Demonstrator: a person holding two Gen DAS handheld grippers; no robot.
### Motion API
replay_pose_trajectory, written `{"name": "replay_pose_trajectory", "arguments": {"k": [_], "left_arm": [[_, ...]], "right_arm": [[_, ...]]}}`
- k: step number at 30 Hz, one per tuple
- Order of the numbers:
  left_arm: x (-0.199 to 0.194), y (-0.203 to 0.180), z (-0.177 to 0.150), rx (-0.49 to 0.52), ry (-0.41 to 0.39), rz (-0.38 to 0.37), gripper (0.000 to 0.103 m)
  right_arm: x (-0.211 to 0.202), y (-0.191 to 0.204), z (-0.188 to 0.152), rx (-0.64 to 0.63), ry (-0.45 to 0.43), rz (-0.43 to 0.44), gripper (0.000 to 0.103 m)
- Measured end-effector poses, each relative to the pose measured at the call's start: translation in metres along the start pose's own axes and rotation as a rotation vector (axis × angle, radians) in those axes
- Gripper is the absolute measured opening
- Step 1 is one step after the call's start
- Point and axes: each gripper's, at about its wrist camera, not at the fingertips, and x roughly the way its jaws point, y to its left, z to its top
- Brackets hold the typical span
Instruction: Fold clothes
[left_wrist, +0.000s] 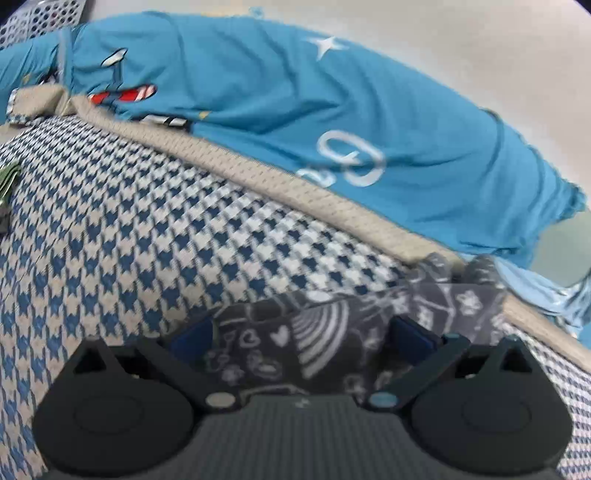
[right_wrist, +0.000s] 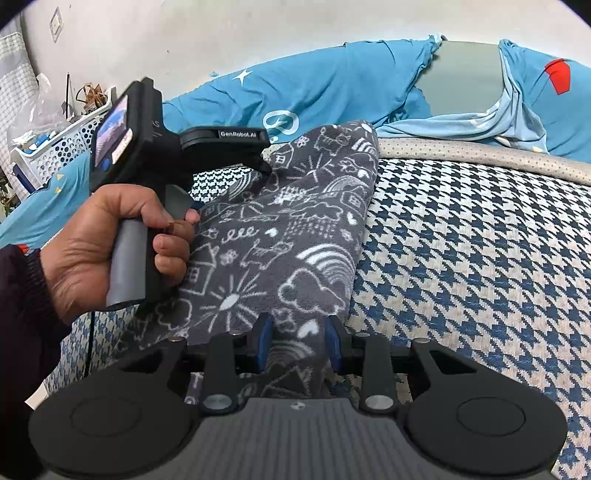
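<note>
A dark grey fleece cloth (right_wrist: 277, 240) printed with white doodles lies on the blue-and-white houndstooth bed cover (right_wrist: 480, 258). My right gripper (right_wrist: 299, 343) is shut on its near edge, with a bunch of fleece pinched between the blue pads (right_wrist: 264, 343). A person's hand (right_wrist: 92, 240) holds my left gripper (right_wrist: 264, 166) at the cloth's far left edge. In the left wrist view the left gripper (left_wrist: 301, 336) stands wide open. The fleece cloth (left_wrist: 332, 314) lies loose between its blue pads (left_wrist: 192, 339), and I see neither pad pressing on it.
A bright blue sheet (left_wrist: 295, 92) with white prints is heaped along the back of the bed, behind a beige band (left_wrist: 258, 173). A grey pillow (right_wrist: 465, 77) shows through the blue sheet at the back right. A white perforated basket (right_wrist: 62, 147) stands at the left by the wall.
</note>
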Motion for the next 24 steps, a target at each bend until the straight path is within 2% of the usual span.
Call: {"name": "replay_pose_trajectory", "arguments": {"k": [9,13,16,24], "left_arm": [[0.005,0.008,-0.004,-0.023,0.021,0.037,0.103],[-0.004,0.011,0.0,-0.067,0.017,-0.005,0.103],[-0.019,0.008,0.003,-0.073,-0.02,-0.026,0.103],[-0.046,-0.017,0.004,-0.008,-0.082,-0.115,0.103]], "right_arm": [[-0.003,-0.008,0.004,0.023,0.002,-0.001,0.031],[-0.004,-0.008,0.003,0.024,-0.003,0.004,0.031],[-0.004,-0.006,0.001,0.023,-0.002,0.004,0.031],[-0.003,-0.003,-0.002,0.01,0.005,0.007,0.031]]}}
